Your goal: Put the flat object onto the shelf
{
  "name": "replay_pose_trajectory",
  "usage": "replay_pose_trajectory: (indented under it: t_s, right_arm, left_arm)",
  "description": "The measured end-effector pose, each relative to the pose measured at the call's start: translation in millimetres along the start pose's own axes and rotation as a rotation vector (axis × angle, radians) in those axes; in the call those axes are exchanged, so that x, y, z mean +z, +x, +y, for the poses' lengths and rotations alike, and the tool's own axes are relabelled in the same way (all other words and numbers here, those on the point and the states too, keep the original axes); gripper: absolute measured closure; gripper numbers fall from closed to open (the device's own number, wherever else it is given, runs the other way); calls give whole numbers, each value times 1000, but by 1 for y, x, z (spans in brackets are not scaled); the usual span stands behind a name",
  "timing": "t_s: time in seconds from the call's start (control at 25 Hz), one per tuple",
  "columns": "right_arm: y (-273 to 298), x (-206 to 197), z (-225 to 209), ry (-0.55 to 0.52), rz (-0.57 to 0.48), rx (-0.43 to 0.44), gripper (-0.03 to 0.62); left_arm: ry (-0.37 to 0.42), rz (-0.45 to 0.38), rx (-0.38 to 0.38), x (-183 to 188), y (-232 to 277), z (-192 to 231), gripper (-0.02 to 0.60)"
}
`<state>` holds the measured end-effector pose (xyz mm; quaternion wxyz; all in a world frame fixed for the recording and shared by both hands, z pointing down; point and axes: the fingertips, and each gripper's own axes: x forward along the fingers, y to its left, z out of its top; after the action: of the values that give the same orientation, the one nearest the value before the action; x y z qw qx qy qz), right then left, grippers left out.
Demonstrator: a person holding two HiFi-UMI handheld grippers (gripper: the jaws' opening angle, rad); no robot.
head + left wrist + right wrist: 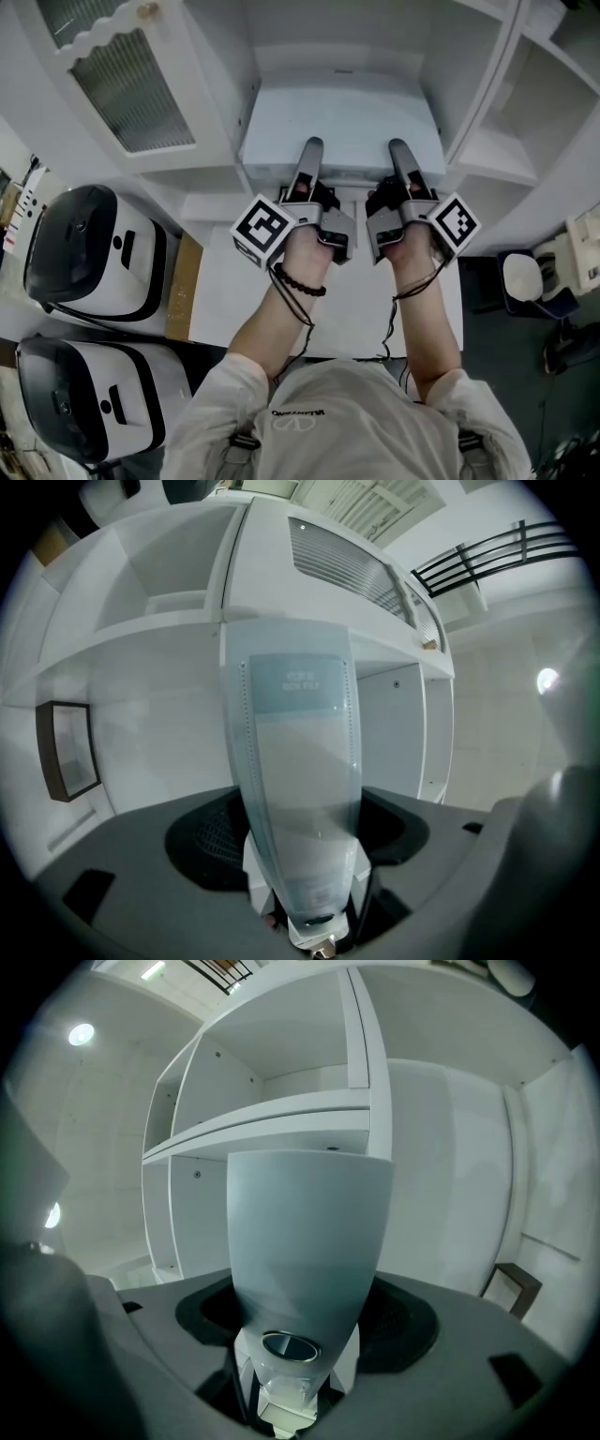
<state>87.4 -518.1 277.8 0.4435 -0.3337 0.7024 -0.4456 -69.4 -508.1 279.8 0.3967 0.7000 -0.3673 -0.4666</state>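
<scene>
Grip on flat object (349,117), left tongs (311,150) clamped wide, right tongs (399,150) likewise

White-and-black appliance (89,248), second one (89,398) just beside it, ribbed-glass cabinet door (131,89)

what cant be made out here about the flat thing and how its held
- Head view: the flat object covers the lower jaw of both the left gripper and the right gripper.
- Head view: whether its far edge touches the shelf unit cannot be told, because it is white on white seen from above.
- Left gripper view: the print on the object is too blurred to read.
</scene>
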Motion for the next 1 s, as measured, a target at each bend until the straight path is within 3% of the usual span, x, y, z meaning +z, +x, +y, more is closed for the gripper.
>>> replay_pose_trajectory:
  t_s: [0.32,0.64,0.76,0.88,0.96,1.0]
  right_arm:
    - [-4,-5,11,-28,38,49,243]
    - [-41,-18,26,-208,8,106,260]
    - [-66,-17,23,-472,-66,25,312]
    - [-89,-19,41,-800,-156,22,392]
    - [-93,-29,61,-939,-170,69,424]
    - [-92,-34,65,-967,-159,78,441]
  left_arm:
    - [36,-22,-45,2,-1,-6,229]
    - [56,-23,-48,-7,-35,-6,225]
    - [255,2,23,-10,-65,2,240]
    - [534,17,-47,-12,-76,-23,376]
    - [726,23,-75,-12,-77,-39,476]
    - [802,25,-81,-12,-76,-45,495]
